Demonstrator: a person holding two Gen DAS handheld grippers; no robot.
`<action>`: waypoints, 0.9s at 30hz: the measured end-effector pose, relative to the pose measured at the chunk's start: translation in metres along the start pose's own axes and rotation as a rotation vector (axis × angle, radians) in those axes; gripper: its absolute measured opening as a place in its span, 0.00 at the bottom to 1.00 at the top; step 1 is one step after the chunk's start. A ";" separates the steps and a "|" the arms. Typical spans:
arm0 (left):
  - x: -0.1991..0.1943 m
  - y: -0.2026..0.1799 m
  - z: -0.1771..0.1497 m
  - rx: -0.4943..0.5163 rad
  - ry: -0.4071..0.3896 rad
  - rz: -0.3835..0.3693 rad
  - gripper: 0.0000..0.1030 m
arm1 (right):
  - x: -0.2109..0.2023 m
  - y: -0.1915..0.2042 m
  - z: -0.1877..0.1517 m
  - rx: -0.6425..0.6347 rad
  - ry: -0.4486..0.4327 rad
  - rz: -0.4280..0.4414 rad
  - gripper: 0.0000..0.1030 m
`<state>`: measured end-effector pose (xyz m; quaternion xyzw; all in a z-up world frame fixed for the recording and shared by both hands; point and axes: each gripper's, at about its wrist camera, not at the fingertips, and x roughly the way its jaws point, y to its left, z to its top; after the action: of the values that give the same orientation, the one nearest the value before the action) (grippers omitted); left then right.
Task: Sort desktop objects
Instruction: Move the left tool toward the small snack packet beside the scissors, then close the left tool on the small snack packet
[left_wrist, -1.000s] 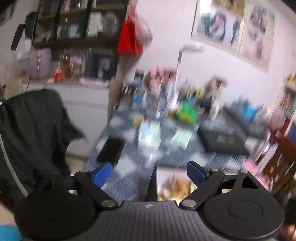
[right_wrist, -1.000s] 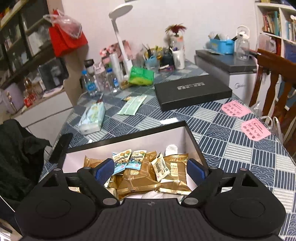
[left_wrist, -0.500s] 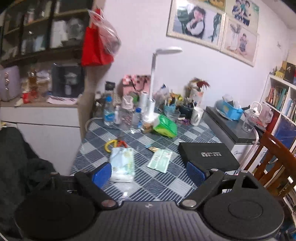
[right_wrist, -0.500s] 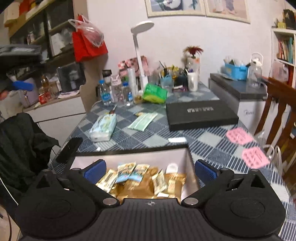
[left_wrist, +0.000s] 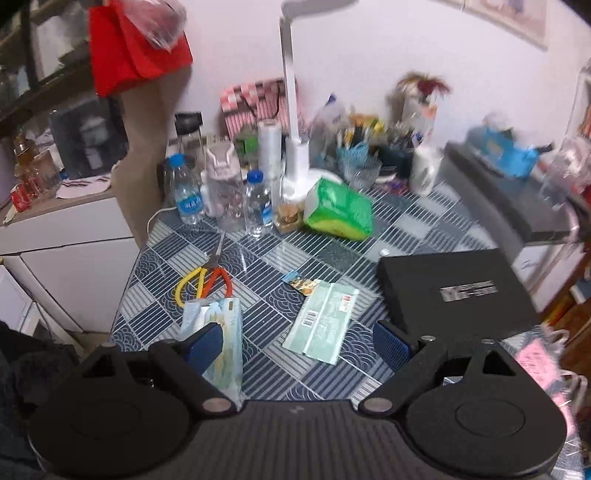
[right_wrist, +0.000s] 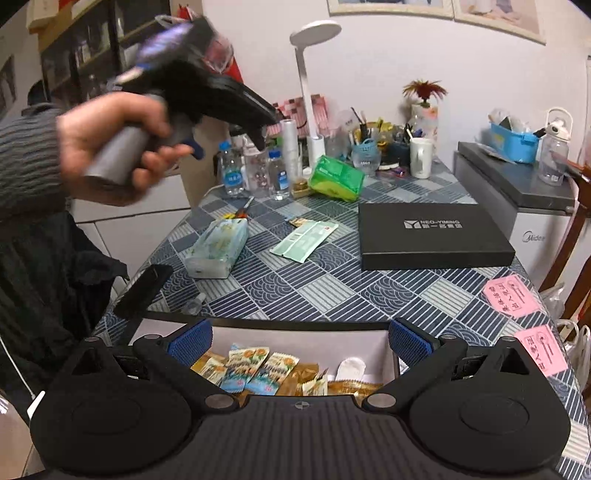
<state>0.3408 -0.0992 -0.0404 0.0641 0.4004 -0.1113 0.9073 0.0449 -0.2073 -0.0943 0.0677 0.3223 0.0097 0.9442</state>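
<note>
Snack box (right_wrist: 295, 334): right tool (right_wrist: 299, 341) opened wider.

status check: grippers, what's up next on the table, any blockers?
Left gripper open, empty, over tissue pack. Right gripper open, empty, jaws just widened, above snack box. Scissors beside the pack; nothing blocking.
</note>
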 end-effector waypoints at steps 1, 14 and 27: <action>0.015 -0.003 0.004 -0.003 0.018 0.012 1.00 | 0.004 -0.001 0.002 -0.004 0.000 -0.002 1.00; 0.158 -0.014 0.041 -0.023 0.119 0.076 1.00 | 0.051 -0.015 0.043 -0.015 -0.050 0.007 1.00; 0.246 -0.017 0.047 -0.046 0.133 0.079 1.00 | 0.100 -0.025 0.065 -0.012 -0.086 -0.020 1.00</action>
<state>0.5311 -0.1622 -0.1916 0.0663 0.4596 -0.0619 0.8835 0.1631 -0.2332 -0.1079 0.0591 0.2822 -0.0005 0.9575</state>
